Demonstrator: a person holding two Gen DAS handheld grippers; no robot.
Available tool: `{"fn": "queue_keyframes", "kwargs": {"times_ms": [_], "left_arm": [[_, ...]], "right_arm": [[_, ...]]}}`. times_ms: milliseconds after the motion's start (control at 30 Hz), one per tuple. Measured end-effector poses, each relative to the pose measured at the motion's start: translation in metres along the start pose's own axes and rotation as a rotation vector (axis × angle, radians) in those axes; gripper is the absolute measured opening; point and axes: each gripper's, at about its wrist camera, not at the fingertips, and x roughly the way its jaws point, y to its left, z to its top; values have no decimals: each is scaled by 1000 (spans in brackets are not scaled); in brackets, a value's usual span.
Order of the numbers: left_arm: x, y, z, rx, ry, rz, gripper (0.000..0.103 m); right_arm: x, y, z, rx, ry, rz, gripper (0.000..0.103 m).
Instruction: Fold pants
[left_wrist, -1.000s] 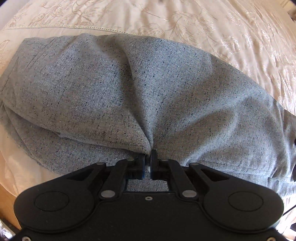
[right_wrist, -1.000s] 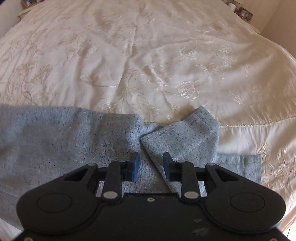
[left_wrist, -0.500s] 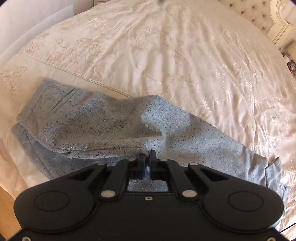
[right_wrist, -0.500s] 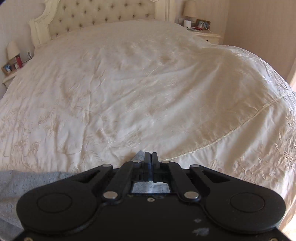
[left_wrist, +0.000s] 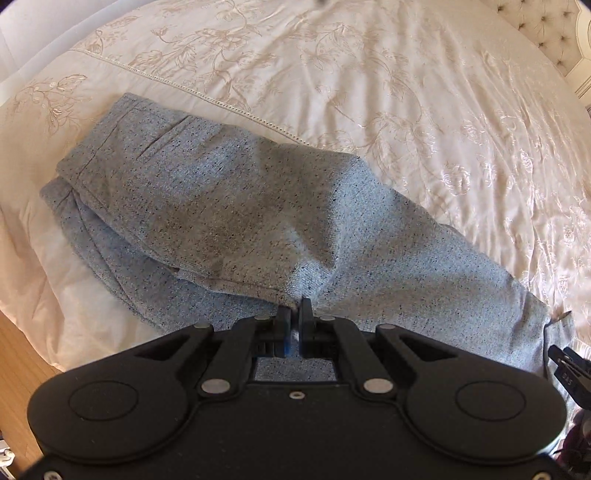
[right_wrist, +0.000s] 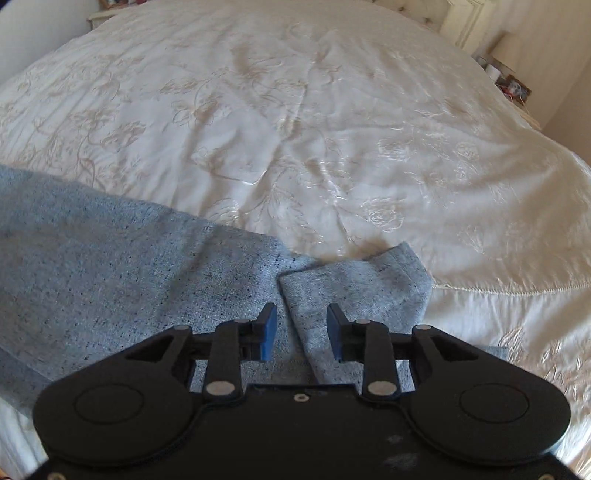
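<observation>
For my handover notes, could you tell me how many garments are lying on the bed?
1: the grey pants stretch across the near edge of the cream bedspread, with one leg end turned up by the right gripper. More could lie outside both views.

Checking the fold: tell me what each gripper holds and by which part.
The left gripper is shut on the near edge of the grey pants. The right gripper, just opened, holds nothing above the cuff.
</observation>
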Motion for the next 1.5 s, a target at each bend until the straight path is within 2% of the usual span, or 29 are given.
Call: {"fn": "queue_keyframes", "kwargs": {"times_ms": [133, 233, 300, 333, 367, 500, 567, 700, 833, 900, 933, 1000, 1100, 1167, 1300, 1367, 1500], "left_arm": [[6, -5, 0, 12, 13, 6, 4], [11, -6, 1, 10, 30, 4, 4], [13, -6, 2, 10, 36, 4, 4], [14, -6, 3, 11, 38, 4, 4], [14, -6, 4, 12, 39, 3, 4], [8, -10, 11, 26, 21, -6, 4], [-2, -17, 19, 49, -18, -25, 4], [-37, -37, 43, 97, -147, -72, 4], [-70, -40, 50, 79, -211, -134, 4], [-73, -35, 41, 65, -182, -157, 5], [-69, -33, 32, 68, -157, -142, 5], [-52, -30, 10, 96, -101, -85, 4], [-14, -24, -21, 114, 23, -2, 4], [8, -20, -40, 130, 76, 44, 4], [22, -22, -51, 174, 86, 94, 4], [17, -26, -48, 170, 75, 88, 4], [-7, -34, -47, 198, -5, 51, 4]], "right_arm": [[31, 14, 4, -70, 68, -59, 33], [37, 17, 2, -112, 67, -94, 33], [37, 18, 0, -126, 58, -107, 24], [36, 13, 1, -109, 64, -96, 11], [34, 4, 3, -74, 72, -83, 7], [10, -52, 8, 150, 35, -82, 7], [-7, -87, 11, 246, -3, -94, 7], [-52, -160, 17, 422, -109, -118, 4], [-85, -211, -4, 621, -146, -104, 4], [-91, -224, -29, 715, -136, -71, 4], [-88, -222, -47, 743, -104, -65, 4], [-70, -214, -79, 776, -26, -53, 4], [-31, -199, -123, 806, 114, -37, 4], [-15, -194, -143, 825, 181, -39, 3], [-15, -194, -155, 851, 168, -14, 3], [-22, -197, -153, 842, 147, -9, 3], [-37, -202, -148, 840, 100, -4, 3]]}}
